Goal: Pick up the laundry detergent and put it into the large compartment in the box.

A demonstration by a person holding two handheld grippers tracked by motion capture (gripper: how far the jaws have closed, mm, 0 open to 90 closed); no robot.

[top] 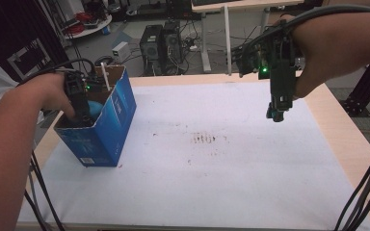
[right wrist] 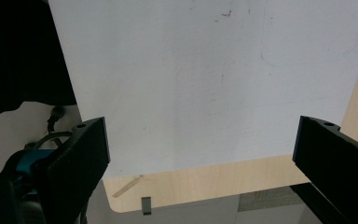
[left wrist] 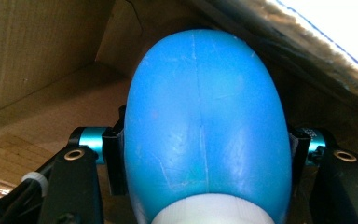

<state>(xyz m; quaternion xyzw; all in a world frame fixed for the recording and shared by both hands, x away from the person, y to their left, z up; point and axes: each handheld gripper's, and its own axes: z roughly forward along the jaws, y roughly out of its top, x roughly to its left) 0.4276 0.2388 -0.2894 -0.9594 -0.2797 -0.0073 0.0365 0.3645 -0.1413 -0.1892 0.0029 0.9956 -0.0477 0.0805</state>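
1. The left tool (top: 79, 113) reaches down into the open top of a blue box (top: 111, 127). In the left gripper view its jaws press on both sides of a blue bulb-shaped object (left wrist: 203, 126), so it is gripping that object.
2. The blue object has a smooth, lightly scratched surface with a seam down its middle and a white part (left wrist: 212, 212) at the end nearest the camera. It sits inside the box, with brown cardboard walls (left wrist: 37, 51) around it. In the high view a patch of it (top: 95, 107) shows just beside the left tool.
3. A white stick (top: 105, 77) stands up from the box at its far side.
4. The box stands near the left edge of the worktop (top: 339, 139), towards the far left corner, on a white sheet (top: 212, 183) that covers most of the worktop. Its flaps are open.
5. The right tool (top: 275, 115) hangs above the sheet near the far right corner, pointing down, well apart from the box. In the right gripper view its jaws stand wide apart with nothing between them, so it is open.
6. Below it the right gripper view shows the white sheet (right wrist: 205, 84) and a wooden edge of the worktop (right wrist: 205, 184).
7. A smudge of dark marks (top: 204, 139) lies near the middle of the sheet.
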